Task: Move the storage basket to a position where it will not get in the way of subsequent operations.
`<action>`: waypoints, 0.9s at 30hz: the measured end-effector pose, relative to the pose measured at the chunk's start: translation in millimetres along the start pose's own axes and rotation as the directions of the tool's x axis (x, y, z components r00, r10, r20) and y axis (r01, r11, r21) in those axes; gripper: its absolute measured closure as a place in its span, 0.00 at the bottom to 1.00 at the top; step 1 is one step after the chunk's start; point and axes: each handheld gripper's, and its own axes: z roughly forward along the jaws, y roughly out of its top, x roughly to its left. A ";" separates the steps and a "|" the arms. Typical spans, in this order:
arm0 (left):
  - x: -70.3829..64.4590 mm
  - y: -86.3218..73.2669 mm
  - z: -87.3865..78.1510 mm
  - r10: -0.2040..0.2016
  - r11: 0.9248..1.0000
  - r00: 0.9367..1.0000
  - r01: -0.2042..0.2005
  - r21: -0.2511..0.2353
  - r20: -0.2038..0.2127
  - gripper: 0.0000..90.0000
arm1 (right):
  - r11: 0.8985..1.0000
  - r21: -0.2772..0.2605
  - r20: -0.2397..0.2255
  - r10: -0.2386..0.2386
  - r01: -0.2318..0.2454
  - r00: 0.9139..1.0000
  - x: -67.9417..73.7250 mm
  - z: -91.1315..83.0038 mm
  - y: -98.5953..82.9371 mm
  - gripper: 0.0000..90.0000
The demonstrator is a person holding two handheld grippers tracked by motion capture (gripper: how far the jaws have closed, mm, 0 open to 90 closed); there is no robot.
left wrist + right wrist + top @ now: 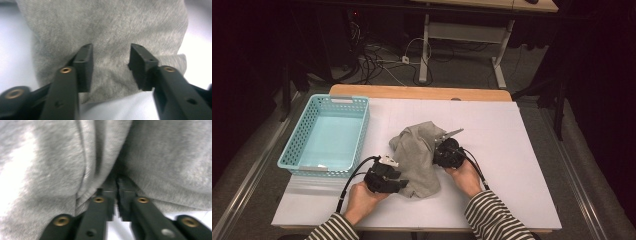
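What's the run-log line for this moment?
left tool: open over grey cloth edge | right tool: shut on grey cloth fold | cloth: crumpled on table | basket: empty

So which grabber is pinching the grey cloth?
The right gripper: its jaws are shut on a fold of the grey cloth. The left gripper is wide open over it.

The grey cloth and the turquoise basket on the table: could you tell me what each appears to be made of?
The grey cloth looks like soft knitted fabric, probably cotton jersey: matt, heathered, with fine ribs in the left gripper view, and it drapes in folds. The turquoise basket looks like moulded plastic: one even colour, slightly glossy, with stiff walls of lattice openings.
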 end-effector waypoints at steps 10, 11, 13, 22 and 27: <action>-0.5 -0.3 1.1 -0.007 1.000 1.000 0.007 -0.003 0.006 0.54 | 1.000 -0.013 0.014 -0.017 0.017 1.000 -9.0 -18.7 -4.3 1.00; -0.8 -0.4 1.3 -0.005 1.000 1.000 0.005 -0.004 0.004 0.54 | 1.000 -0.020 0.022 -0.017 0.017 1.000 -12.0 -22.0 -5.3 1.00; -1.9 -0.8 1.7 0.001 1.000 1.000 -0.001 -0.006 -0.003 0.56 | 0.999 -0.033 0.034 0.001 0.000 0.999 -18.4 -28.8 -7.9 1.00; -3.9 -0.8 3.3 0.026 1.000 1.000 -0.026 0.002 -0.013 0.75 | 0.993 -0.076 0.101 0.100 -0.092 0.990 -57.7 -53.7 -29.9 1.00; -2.7 0.7 3.3 0.028 0.999 0.999 -0.028 0.025 0.015 0.92 | 0.987 -0.095 0.084 0.137 -0.129 0.987 -56.9 -49.4 -45.5 0.84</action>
